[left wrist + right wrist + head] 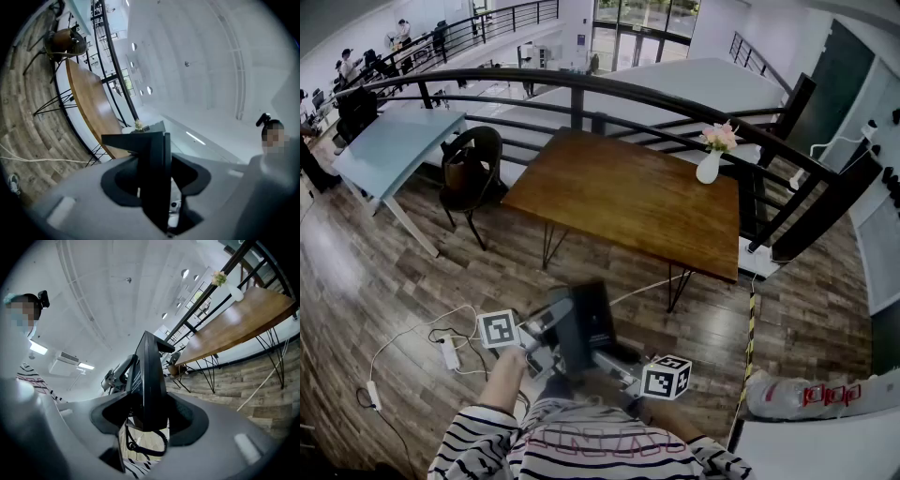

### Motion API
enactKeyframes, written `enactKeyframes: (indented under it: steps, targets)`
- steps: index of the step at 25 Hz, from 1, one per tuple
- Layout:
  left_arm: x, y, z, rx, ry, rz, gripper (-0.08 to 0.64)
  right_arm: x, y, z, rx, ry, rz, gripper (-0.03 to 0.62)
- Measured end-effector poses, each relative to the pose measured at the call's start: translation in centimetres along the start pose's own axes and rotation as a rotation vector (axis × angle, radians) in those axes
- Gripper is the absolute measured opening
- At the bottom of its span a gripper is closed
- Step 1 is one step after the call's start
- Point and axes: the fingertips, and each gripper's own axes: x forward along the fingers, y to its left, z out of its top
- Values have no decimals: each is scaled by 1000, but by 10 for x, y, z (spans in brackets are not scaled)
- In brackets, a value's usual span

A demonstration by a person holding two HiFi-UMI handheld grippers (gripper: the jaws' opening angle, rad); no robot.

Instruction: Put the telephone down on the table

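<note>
From the head view, the left gripper (542, 342) and right gripper (619, 364) face each other close in front of the person's striped shirt, and the black phone (581, 323) is clamped between them, one gripper on each side. The phone hangs in the air over the wood floor (384, 272), well short of the brown table (628, 202), which stands ahead of both grippers. A white vase (709, 167) with pink flowers sits at the table's far right corner, a dark chair (472, 169) stands off its left end, and a black rail (581, 94) runs behind it. White cables (441, 342) lie on the floor just left of the left gripper. In the left gripper view, the phone stands edge-on between the jaws, which close against its two faces; its top rises above the jaw tips. The table, the chair and a floor cable lie beyond the jaws, up and to the left. In the right gripper view, the jaws likewise grip the phone by its flat sides, and a coiled cord (149, 446) loops down below it. The table and vase show beyond the jaws, to the upper right.
</note>
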Motion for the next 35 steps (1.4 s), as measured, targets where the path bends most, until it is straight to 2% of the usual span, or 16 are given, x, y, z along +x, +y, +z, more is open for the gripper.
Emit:
enactKeyframes:
  steps: [9, 14, 18, 22, 28, 35]
  targets:
    - [1, 4, 14, -8, -13, -14, 179, 11, -1, 9, -14, -3, -9, 237]
    - [8, 19, 22, 3, 21, -7, 179, 24, -13, 10, 16, 1, -39, 244]
    - [9, 35, 43, -52, 40, -28, 179, 47, -22, 17, 30, -6, -68, 244]
    - [10, 55, 81, -60, 73, -42, 179, 86, -30, 32, 44, -20, -100, 244]
    - [6, 82, 163, -39, 145, -51, 179, 168, -34, 67, 56, -65, -135, 244]
    - [-6, 111, 239, -55, 181, -71, 179, 248, -40, 93, 69, -108, -163, 245]
